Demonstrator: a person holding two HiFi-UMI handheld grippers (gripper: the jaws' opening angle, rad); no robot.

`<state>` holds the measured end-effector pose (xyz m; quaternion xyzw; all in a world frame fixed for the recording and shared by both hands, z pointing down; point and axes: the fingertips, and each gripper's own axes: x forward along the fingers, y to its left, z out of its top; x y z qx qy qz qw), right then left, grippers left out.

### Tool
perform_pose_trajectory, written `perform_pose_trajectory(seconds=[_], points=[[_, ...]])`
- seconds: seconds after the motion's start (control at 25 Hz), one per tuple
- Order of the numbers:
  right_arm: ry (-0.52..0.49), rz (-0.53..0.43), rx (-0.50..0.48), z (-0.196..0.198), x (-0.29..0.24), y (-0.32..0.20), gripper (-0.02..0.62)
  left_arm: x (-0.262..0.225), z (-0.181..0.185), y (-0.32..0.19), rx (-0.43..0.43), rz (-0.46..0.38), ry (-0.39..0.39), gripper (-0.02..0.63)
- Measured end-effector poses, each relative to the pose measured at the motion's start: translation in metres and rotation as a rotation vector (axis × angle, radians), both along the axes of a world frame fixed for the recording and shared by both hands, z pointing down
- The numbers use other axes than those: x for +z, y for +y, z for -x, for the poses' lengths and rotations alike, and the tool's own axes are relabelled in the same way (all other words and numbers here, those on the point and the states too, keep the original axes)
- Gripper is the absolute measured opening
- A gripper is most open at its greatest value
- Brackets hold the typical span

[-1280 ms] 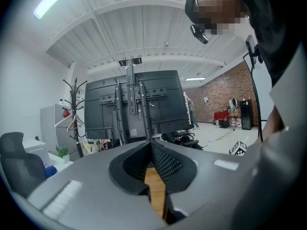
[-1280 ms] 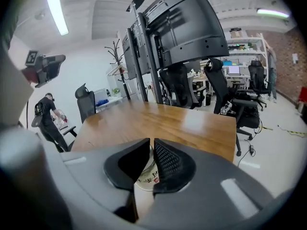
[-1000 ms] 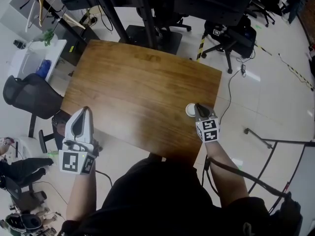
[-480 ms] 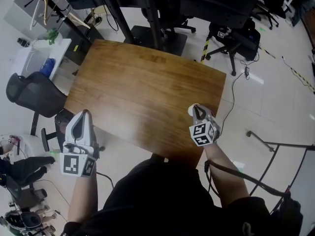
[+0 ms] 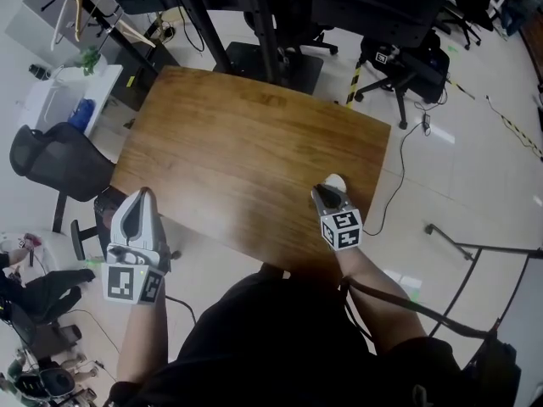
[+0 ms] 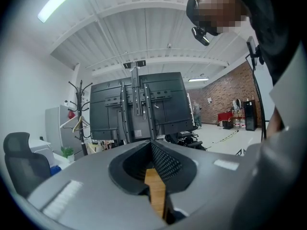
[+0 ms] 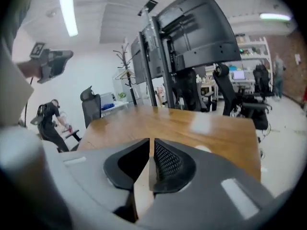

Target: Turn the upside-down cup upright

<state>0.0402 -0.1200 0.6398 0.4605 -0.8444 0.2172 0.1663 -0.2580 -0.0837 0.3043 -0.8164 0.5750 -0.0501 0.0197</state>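
Roughly level, the left gripper (image 5: 146, 193) hangs off the near left corner of the wooden table (image 5: 246, 134). Its jaws are drawn together and nothing is in them. Right gripper (image 5: 326, 188) sits over the table's near right corner, tilted down. Its jaws are narrow, having just parted a hair to a thin slit, with nothing between. White cup (image 5: 337, 181) stands on the table just beyond its tip, beside the right jaw and ungripped. Cup's orientation unclear.
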Motion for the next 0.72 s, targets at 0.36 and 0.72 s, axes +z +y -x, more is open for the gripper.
perform_pose_trajectory(seconds=[0.36,0.72], points=[[-0.05,0.063,0.027,0.005,0.025,0.002,0.037,-0.003,0.0,-0.002,0.009,0.002,-0.017,0.0],[0.195,-0.004,-0.005,-0.049,-0.009,-0.015,0.169,0.003,-0.002,-0.007,0.018,0.013,-0.011,0.0]])
